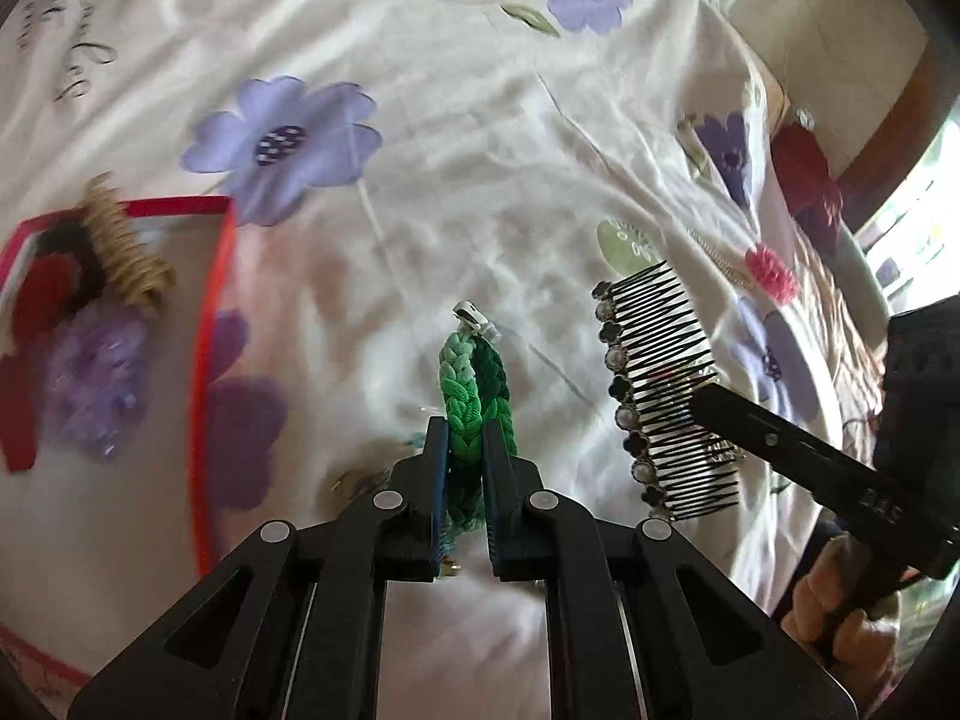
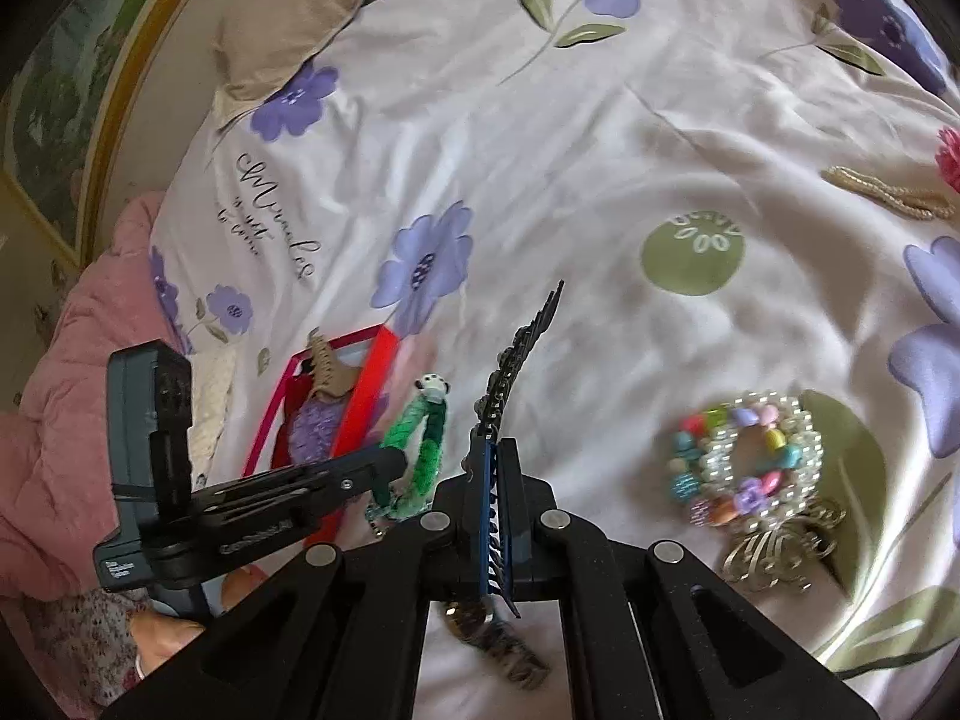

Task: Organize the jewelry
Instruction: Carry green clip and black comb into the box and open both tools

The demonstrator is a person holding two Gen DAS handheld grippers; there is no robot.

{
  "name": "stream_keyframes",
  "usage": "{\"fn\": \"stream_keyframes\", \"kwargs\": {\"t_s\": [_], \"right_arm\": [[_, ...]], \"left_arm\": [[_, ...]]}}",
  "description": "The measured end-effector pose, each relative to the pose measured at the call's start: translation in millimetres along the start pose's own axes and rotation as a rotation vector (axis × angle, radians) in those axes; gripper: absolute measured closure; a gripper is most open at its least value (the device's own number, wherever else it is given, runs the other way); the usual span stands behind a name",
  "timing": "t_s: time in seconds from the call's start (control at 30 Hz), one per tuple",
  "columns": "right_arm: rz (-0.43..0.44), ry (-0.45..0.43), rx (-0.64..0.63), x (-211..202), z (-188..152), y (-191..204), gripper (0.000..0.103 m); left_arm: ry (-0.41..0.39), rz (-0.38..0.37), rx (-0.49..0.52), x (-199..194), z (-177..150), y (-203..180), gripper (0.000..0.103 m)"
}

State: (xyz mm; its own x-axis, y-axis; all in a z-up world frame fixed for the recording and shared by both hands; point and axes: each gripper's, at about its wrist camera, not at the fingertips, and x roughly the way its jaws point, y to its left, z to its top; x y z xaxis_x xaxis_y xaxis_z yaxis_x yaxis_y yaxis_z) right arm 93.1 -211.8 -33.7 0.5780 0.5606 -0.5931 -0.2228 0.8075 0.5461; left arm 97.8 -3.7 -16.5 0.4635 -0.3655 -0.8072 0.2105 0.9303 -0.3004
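Observation:
My left gripper (image 1: 467, 450) is shut on a green braided bracelet (image 1: 474, 384) with a white clasp, held above the bedsheet; it also shows in the right wrist view (image 2: 420, 450). My right gripper (image 2: 499, 456) is shut on a black hair comb (image 2: 516, 354) with pearl and clover trim, seen whole in the left wrist view (image 1: 660, 384). A red-rimmed tray (image 1: 210, 324) at the left holds a tan coil tie, a red and black piece and a purple scrunchie (image 1: 99, 378); the tray also shows in the right wrist view (image 2: 366, 384).
A floral white bedsheet (image 2: 600, 180) covers the bed. Beaded bracelets (image 2: 744, 456) lie on it at the right over a gold wire piece (image 2: 780, 552). A pink flower (image 1: 771, 273) and beaded strand (image 2: 882, 192) lie further off. A pink blanket (image 2: 66, 420) is at the left.

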Motion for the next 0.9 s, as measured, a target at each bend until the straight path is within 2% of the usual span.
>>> {"fn": "stream_keyframes", "kwargs": {"t_s": [0.3, 0.6, 0.9], "right_arm": [[0.05, 0.04, -0.066, 10, -11, 39, 0.101], [0.083, 0.072, -0.122, 20, -21, 71, 0.101], [0.119, 0.121, -0.174, 42, -30, 107, 0.101]], "left_arm": [[-0.071, 0.009, -0.109, -46, -27, 38, 0.094], [-0.107, 0.017, -0.193, -70, -42, 73, 0.094], [-0.143, 0.062, -0.274, -94, -56, 114, 0.094]]}}
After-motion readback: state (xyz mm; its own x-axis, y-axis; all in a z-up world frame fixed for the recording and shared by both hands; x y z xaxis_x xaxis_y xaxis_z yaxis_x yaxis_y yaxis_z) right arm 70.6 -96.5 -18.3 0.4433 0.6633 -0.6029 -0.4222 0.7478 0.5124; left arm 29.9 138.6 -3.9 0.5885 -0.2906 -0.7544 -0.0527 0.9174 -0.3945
